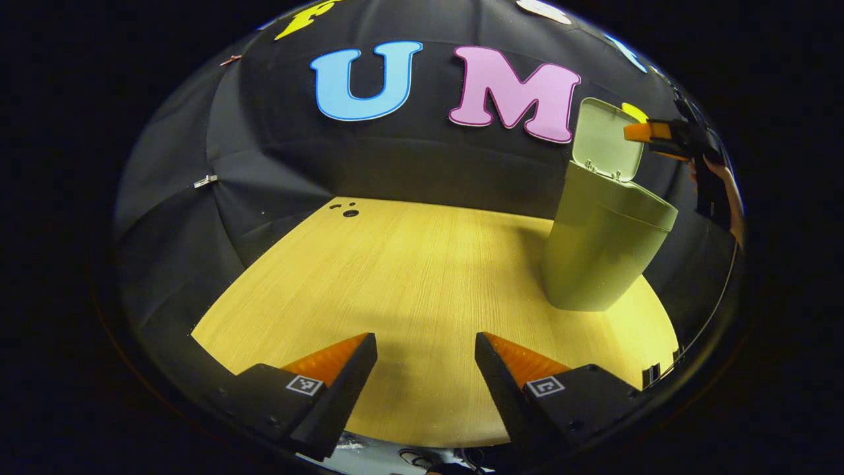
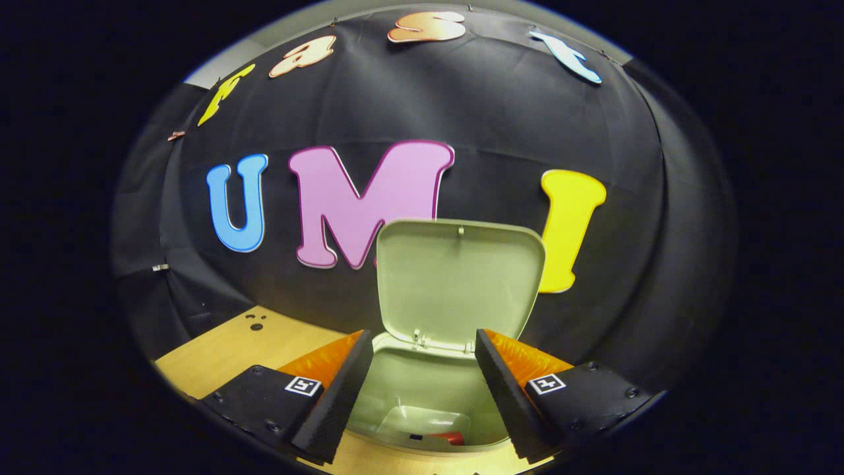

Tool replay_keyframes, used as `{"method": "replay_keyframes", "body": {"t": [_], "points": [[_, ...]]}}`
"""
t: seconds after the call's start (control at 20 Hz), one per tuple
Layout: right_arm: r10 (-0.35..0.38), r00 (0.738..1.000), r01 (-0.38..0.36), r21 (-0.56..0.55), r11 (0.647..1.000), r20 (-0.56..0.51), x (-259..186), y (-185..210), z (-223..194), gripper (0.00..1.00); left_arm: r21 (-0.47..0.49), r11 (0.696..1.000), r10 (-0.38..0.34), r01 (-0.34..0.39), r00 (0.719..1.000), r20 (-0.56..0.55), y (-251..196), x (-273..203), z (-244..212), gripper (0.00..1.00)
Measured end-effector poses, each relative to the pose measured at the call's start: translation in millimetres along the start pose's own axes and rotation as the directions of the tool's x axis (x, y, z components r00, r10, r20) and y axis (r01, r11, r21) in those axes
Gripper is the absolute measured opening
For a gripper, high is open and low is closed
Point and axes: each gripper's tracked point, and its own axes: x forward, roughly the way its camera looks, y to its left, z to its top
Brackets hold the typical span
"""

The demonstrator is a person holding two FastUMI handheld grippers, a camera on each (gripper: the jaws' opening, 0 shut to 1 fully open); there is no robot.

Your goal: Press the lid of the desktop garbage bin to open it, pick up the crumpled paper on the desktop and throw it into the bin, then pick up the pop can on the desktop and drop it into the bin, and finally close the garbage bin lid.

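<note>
The pale green garbage bin [image 1: 603, 254] stands on the right of the wooden desktop [image 1: 409, 277], its lid [image 1: 605, 138] swung up. My left gripper [image 1: 425, 340] hovers open over bare wood, well left of the bin. My right gripper [image 1: 649, 135] hangs above the bin's mouth by the raised lid. In the right gripper view, that gripper [image 2: 422, 336] is open and empty, looking down into the bin [image 2: 422, 382] past the upright lid [image 2: 461, 277]. At the bin's bottom lie a pale crumpled shape [image 2: 428, 419] and a bit of red [image 2: 452, 437], too small to identify.
Small dark holes [image 1: 346, 210] mark the desktop's far left corner. The black cloth wall stands close behind the bin. A hand [image 1: 725, 191] holds the right gripper at the far right. The desktop's front edge runs just below my left gripper.
</note>
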Motion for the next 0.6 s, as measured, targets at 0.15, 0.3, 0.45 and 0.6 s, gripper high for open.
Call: {"method": "replay_keyframes", "body": {"t": [0.15,0.3,0.45,0.6], "points": [[-0.028,0.998,0.03,-0.024,0.999,0.063,-5,2,49,0.98,-0.029,1.0,-0.006,0.007,1.0,0.029,16,-13,1,0.96],[-0.055,0.993,0.06,-0.049,0.997,0.109,-6,8,79,0.98,-0.031,1.0,0.0,0.001,0.999,0.041,39,-30,-9,0.96],[-0.072,0.991,0.075,-0.025,0.997,0.114,-4,18,101,0.98,-0.049,0.999,0.011,-0.008,0.999,0.053,61,-46,-19,0.96],[-0.112,0.982,0.118,-0.029,0.993,0.155,0,14,122,0.98,-0.082,0.996,0.021,-0.017,0.999,0.046,82,-53,-29,0.96]]}}
